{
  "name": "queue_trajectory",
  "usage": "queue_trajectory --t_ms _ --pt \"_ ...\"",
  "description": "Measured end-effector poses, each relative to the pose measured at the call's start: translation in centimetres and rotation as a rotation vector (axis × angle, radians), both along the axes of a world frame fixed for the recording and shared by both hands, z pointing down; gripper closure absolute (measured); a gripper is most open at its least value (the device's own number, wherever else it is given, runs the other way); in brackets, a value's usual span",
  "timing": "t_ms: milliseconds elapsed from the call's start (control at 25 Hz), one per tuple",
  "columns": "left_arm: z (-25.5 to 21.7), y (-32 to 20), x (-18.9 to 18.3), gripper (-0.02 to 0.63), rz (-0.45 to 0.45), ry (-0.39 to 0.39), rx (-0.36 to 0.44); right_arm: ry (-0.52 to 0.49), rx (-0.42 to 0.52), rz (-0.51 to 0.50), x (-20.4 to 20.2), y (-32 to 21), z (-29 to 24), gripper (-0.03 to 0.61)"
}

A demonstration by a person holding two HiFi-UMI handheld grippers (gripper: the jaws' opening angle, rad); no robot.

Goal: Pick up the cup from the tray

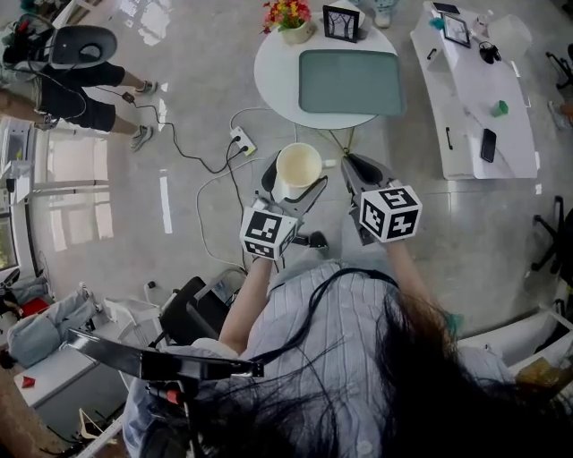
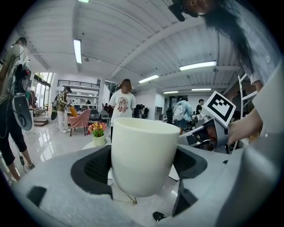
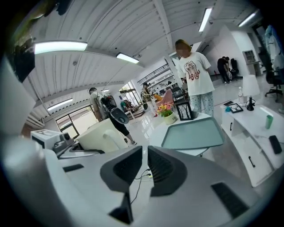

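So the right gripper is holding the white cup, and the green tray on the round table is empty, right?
Almost. The left gripper is holding the white cup: the left gripper view shows it between the jaws. The right gripper is shut on nothing. The green tray on the round table is empty, yes.

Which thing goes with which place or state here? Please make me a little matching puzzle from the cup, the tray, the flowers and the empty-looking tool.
Things:
1. plain cream cup
2. grey-green rectangular tray
3. right tool
4. pot of red and yellow flowers

Places or states:
A. jaws together, nothing between them
B. lying empty on the round white table
C. clamped in the left tool, off the table
D. standing on the table beside a black picture frame

Pairs: 1-C, 2-B, 3-A, 4-D
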State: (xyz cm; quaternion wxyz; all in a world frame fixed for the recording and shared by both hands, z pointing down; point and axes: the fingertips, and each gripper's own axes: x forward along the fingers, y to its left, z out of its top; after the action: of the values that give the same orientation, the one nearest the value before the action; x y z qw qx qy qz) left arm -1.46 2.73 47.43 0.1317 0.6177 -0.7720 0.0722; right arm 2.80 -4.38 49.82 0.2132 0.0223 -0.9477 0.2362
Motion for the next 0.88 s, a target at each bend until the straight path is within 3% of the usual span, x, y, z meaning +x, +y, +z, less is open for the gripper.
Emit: queue_trajectory --t_ms 480,880 --pt "0.0 8.7 5.1 0.179 0.004 -0.006 0.026 -0.028 0.055 0.039 6.8 8.0 -0.7 0.525" --pt "-0.6 11.4 8.8 0.179 0.015 -0.014 0.064 -0.042 0.087 0.053 11.4 10.7 -0.8 0.525"
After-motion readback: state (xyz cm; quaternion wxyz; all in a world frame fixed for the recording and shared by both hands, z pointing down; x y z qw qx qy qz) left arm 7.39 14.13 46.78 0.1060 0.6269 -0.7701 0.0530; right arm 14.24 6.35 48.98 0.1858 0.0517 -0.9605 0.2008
